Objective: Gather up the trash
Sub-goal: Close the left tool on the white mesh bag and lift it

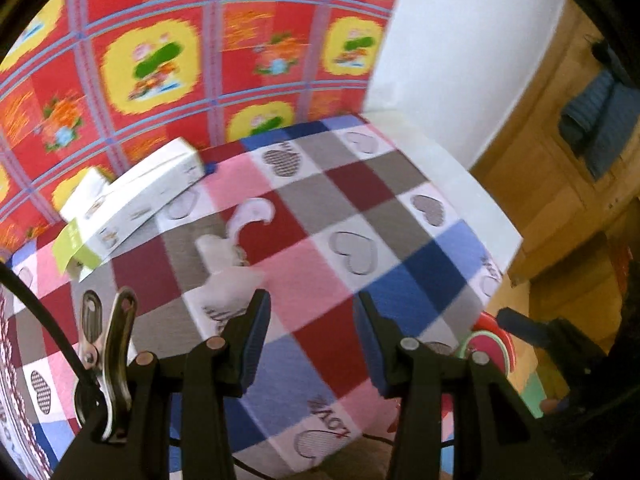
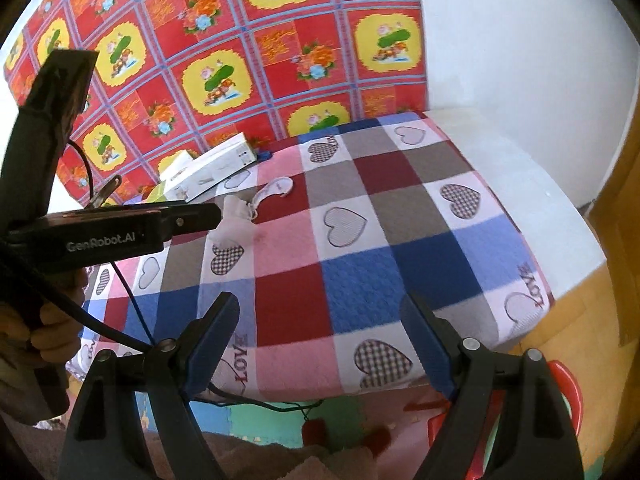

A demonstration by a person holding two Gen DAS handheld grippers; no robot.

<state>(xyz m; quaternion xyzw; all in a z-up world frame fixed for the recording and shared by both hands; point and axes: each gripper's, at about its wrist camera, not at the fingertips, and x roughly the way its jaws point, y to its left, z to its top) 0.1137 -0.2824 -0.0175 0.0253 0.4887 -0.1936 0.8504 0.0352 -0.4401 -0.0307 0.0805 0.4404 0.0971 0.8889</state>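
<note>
A crumpled white tissue (image 1: 224, 250) (image 2: 232, 220) lies on the checked heart-pattern cloth (image 1: 340, 200) (image 2: 360, 240). A curved white scrap (image 1: 256, 210) (image 2: 276, 188) lies just beyond it. My left gripper (image 1: 311, 300) hovers above the cloth, a little to the near right of the tissue, open with nothing between its pads. In the right wrist view the left gripper (image 2: 208, 213) reaches in from the left, its tip close to the tissue. My right gripper (image 2: 318, 302) stands open and empty over the near part of the cloth.
Two white cartons (image 1: 132, 196) (image 2: 212, 168) lie at the back left against a red flowered wall cloth (image 1: 160, 60). A red plastic thing (image 2: 564, 380) (image 1: 494, 344) sits on the floor by the table's near right corner. Wooden furniture (image 1: 540, 200) stands to the right.
</note>
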